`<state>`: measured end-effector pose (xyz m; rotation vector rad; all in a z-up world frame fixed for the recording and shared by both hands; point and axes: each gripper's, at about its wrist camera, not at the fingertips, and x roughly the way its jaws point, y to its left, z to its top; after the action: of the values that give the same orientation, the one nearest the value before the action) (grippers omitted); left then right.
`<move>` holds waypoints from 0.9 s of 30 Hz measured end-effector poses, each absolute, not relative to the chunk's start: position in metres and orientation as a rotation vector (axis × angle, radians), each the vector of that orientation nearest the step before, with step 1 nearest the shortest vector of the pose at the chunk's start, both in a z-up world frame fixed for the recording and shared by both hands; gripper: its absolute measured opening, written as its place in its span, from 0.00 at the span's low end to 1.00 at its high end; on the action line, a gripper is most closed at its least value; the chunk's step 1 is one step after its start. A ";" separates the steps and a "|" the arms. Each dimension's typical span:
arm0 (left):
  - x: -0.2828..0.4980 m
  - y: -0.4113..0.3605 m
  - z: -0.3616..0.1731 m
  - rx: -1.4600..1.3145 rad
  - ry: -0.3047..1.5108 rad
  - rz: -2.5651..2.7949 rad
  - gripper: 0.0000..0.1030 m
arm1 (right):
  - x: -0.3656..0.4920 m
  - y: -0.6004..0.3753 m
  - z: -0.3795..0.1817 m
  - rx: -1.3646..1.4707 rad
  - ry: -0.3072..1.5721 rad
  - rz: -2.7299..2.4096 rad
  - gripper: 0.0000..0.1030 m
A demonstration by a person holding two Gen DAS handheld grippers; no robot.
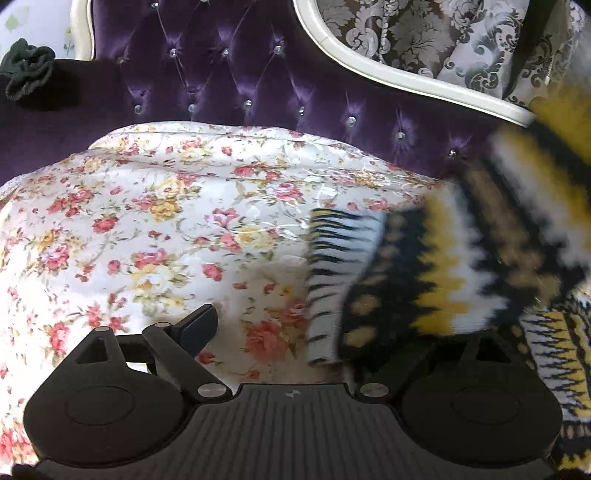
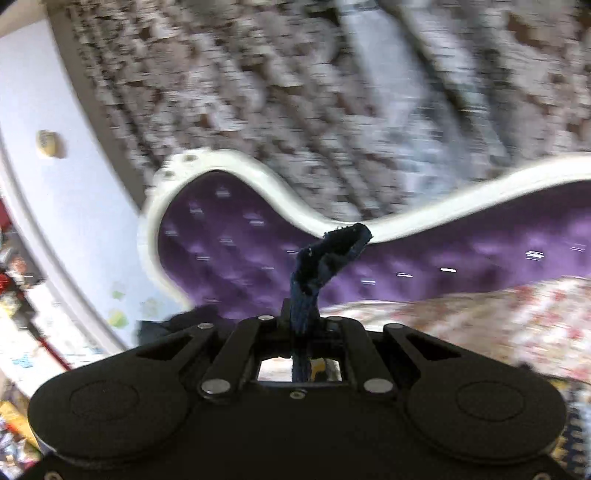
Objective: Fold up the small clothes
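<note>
In the left wrist view a yellow, black and white patterned garment (image 1: 443,266) hangs blurred at the right, over the flowered bedspread (image 1: 166,229). My left gripper (image 1: 295,325) is open; its left finger (image 1: 195,325) shows, and the garment hides the right one. In the right wrist view my right gripper (image 2: 301,317) is shut on a dark blue piece of cloth (image 2: 325,258), whose end sticks up past the fingertips. That view is blurred by motion.
A purple tufted headboard (image 1: 258,85) with a white frame (image 1: 388,70) stands behind the bed. A dark green crumpled cloth (image 1: 27,72) lies at the far left. Patterned curtains (image 1: 443,33) hang behind. The headboard (image 2: 240,251) also shows in the right wrist view.
</note>
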<state>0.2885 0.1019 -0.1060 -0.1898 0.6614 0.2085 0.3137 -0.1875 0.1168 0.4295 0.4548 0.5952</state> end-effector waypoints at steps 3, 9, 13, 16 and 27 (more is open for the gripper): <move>0.286 0.106 -0.107 -0.186 0.665 0.206 0.87 | 0.311 -0.229 0.083 0.415 0.486 0.458 0.13; 0.289 0.103 -0.105 -0.164 0.667 0.208 0.87 | 0.315 -0.293 -0.025 0.414 0.674 0.231 0.13; 0.289 0.102 -0.104 -0.137 0.670 0.194 0.87 | 0.320 -0.309 -0.095 0.438 0.795 0.167 0.13; 0.288 0.103 -0.101 -0.120 0.680 0.174 0.87 | 0.315 -0.309 -0.120 0.420 0.814 0.152 0.13; 0.268 0.130 -0.103 -0.057 0.754 0.175 0.86 | 0.294 -0.292 -0.112 0.108 0.680 0.050 0.56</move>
<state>0.2676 0.1305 -0.1030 -0.0573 0.7538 0.1755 0.2938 -0.2922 -0.1116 0.1078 0.6803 0.0503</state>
